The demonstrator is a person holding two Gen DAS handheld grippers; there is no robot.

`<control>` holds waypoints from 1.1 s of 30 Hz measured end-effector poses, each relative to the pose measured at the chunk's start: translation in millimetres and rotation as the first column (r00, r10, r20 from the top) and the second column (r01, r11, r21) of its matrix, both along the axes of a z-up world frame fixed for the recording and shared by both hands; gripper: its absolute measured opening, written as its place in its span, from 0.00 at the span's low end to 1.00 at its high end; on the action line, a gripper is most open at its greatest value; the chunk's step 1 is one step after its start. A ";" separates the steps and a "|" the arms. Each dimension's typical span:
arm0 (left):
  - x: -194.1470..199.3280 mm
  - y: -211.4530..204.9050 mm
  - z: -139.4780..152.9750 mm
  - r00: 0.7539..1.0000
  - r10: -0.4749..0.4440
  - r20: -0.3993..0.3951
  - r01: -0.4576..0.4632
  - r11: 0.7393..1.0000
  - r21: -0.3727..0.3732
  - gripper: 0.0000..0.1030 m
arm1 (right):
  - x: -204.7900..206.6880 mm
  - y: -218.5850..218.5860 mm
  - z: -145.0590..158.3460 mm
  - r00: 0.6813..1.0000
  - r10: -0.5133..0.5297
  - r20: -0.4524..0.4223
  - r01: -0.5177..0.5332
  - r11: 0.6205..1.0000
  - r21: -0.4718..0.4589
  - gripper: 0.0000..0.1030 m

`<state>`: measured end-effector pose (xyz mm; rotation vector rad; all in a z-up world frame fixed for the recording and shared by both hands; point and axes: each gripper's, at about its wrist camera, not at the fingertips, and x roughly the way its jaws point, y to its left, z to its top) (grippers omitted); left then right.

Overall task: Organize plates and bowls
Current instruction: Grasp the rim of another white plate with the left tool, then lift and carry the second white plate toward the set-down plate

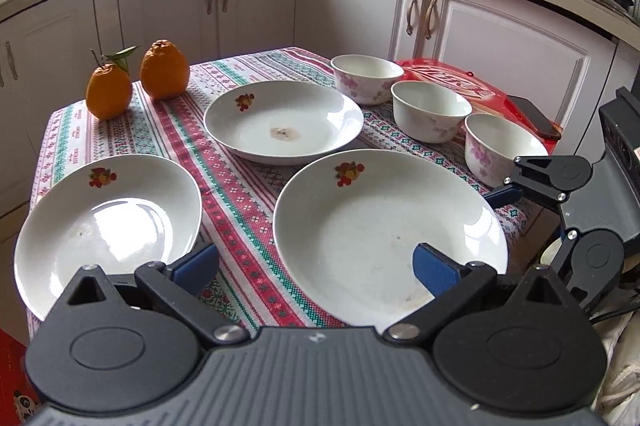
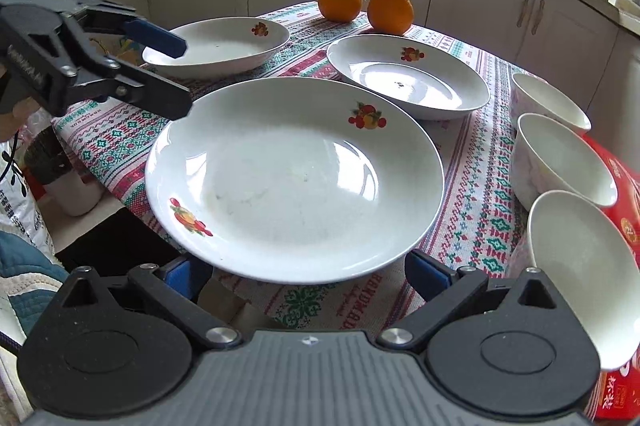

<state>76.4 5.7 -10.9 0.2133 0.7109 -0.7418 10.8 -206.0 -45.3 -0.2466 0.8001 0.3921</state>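
Observation:
Three white plates with fruit decals lie on the patterned tablecloth: a near left plate (image 1: 108, 226), a far middle plate (image 1: 284, 121) and a large near plate (image 1: 384, 234) (image 2: 296, 177). Three white bowls with pink flowers (image 1: 366, 77) (image 1: 430, 115) (image 1: 500, 149) stand in a row at the right. My left gripper (image 1: 316, 268) is open and empty, low between the two near plates. My right gripper (image 2: 308, 276) is open and empty at the near rim of the large plate. It also shows in the left wrist view (image 1: 532, 209), beside the nearest bowl.
Two oranges (image 1: 109, 91) (image 1: 165, 69) sit at the table's far left corner. A red box (image 1: 460, 77) with a phone (image 1: 536, 115) on it lies behind the bowls. Kitchen cabinets (image 1: 360, 9) stand beyond the table. A bin (image 2: 68, 185) stands on the floor.

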 end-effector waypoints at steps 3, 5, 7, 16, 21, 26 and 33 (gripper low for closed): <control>12.8 -8.4 -0.1 0.998 -0.043 -0.035 0.043 0.999 0.009 0.99 | 2.0 0.8 -0.8 1.000 0.009 -0.001 -0.009 1.000 -0.001 1.00; 20.4 -15.3 -0.3 0.996 -0.071 -0.052 0.072 0.997 0.017 0.99 | 5.2 -0.5 -2.4 1.000 0.004 -0.012 -0.004 1.000 0.005 1.00; 27.1 -22.4 0.0 0.993 -0.099 -0.070 0.100 0.995 0.023 0.99 | 7.2 -2.3 -4.3 1.000 -0.004 -0.019 0.004 1.000 0.018 1.00; 60.9 -47.6 -11.9 0.969 -0.171 -0.176 0.186 0.980 0.070 0.99 | 8.4 -1.6 -4.7 1.000 0.003 -0.027 -0.003 1.000 0.018 1.00; 75.4 -55.9 -19.4 0.950 -0.201 -0.237 0.230 0.968 0.101 0.99 | 8.1 -2.0 -4.7 1.000 -0.001 -0.025 0.002 1.000 0.022 1.00; 85.7 -57.4 -24.6 0.928 -0.214 -0.304 0.256 0.961 0.103 0.97 | 6.1 -2.5 -5.2 1.000 -0.006 -0.010 0.006 1.000 0.026 1.00; 92.0 -61.9 -21.6 0.908 -0.245 -0.341 0.294 0.950 0.101 0.94 | 4.2 -2.2 -2.8 1.000 0.028 -0.006 -0.027 0.999 0.043 1.00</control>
